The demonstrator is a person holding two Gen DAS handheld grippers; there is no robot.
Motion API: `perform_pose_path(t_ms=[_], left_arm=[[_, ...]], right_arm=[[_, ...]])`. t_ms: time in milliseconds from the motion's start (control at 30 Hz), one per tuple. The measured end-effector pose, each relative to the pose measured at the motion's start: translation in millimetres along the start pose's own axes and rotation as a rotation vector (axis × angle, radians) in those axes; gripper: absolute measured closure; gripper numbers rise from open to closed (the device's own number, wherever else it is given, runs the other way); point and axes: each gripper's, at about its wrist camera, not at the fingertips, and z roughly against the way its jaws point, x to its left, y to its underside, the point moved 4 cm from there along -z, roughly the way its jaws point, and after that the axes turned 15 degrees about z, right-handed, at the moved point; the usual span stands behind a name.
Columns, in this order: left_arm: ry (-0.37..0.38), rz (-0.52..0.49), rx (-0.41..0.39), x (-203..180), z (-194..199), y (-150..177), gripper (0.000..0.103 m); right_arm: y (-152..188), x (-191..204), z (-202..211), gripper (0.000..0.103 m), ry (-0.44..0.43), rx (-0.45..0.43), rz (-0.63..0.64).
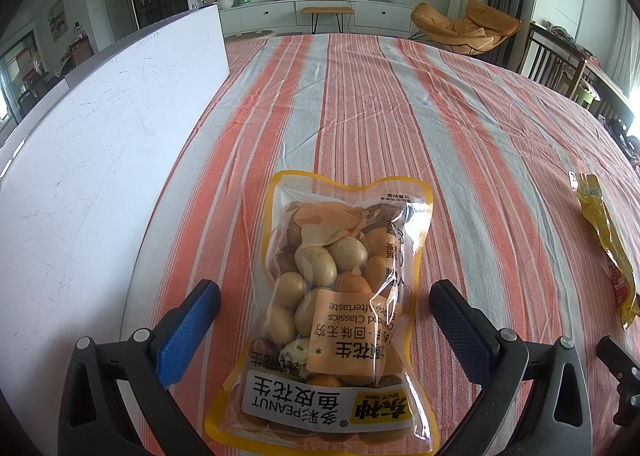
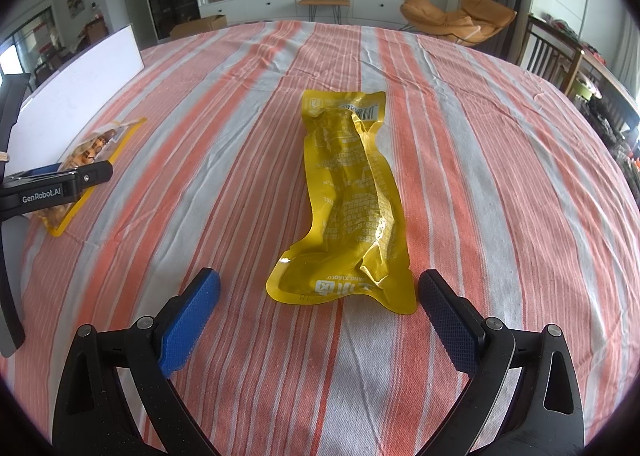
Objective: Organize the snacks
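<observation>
- Left wrist view: the left gripper is hovering with its jaws spread wide, straddling the near half of the peanut bag, which is lying flat on the striped tablecloth, just right of the white board.
- Neither blue pad is touching the bag, so nothing is being held yet. The operator is likely lining up a pinch across the bag's width; lowering until both pads flank the filled middle, not the slippery sealed edge, should be giving the firmest hold.
- A yellow pouch is lying well to the right of the peanut bag.
- Right wrist view: the right gripper is likewise gaping and empty, facing the yellow pouch, whose near end is sitting between the fingertips, seemingly untouched.
- The pouch looks crinkled and thin, so closing on its bulging part is seeming wiser than on its flat corner.
- The peanut bag is showing far left of the pouch, beside the white board, under the left gripper.
</observation>
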Motion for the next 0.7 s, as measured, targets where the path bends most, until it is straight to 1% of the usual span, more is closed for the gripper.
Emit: perform_pose_path(t_ms=[700], left_arm=[[0.0, 0.0, 0.0, 0.0, 0.1, 0.0, 0.0]], right_arm=[[-1.0, 0.1, -1.0, 0.003, -0.002, -0.001, 0.003]])
